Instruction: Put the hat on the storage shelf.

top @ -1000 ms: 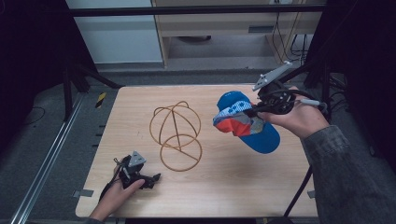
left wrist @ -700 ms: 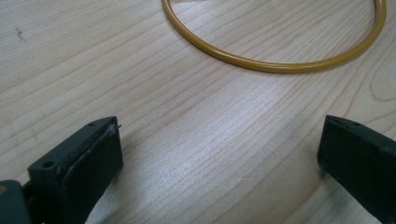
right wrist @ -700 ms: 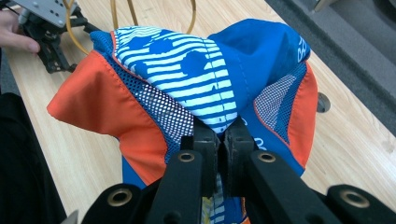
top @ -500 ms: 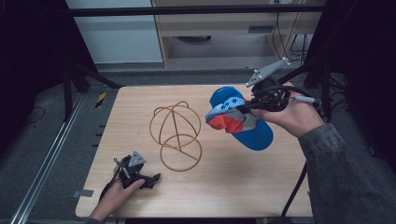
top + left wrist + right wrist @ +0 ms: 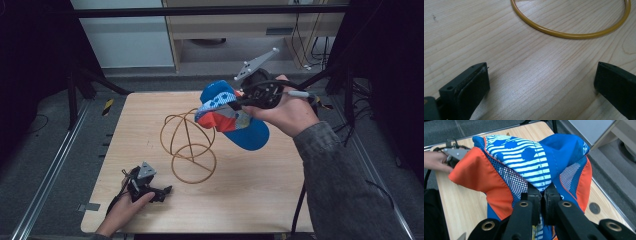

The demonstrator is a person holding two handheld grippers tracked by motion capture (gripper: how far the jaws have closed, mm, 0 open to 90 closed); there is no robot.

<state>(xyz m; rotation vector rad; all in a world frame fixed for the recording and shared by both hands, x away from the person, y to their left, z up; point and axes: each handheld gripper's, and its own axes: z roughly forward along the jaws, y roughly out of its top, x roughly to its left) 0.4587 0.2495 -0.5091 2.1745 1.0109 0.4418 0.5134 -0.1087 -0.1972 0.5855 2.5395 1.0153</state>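
We see the right gripper [image 5: 239, 101] lifted above the wooden table [image 5: 280, 200], its jaws pressed together on the fabric of a blue, orange and white cap [image 5: 227, 116]. The cap hangs in the air just beside the top of the yellow wire stand [image 5: 189, 145]. The left gripper [image 5: 161, 191] rests on the table near the front left corner, its jaws wide apart and holding nothing.

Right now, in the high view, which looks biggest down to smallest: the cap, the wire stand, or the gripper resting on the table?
1. Wire stand and cap: near alike; the cap is held up closer to the camera, so I won't rank them.
2. Left gripper: clearly smallest.
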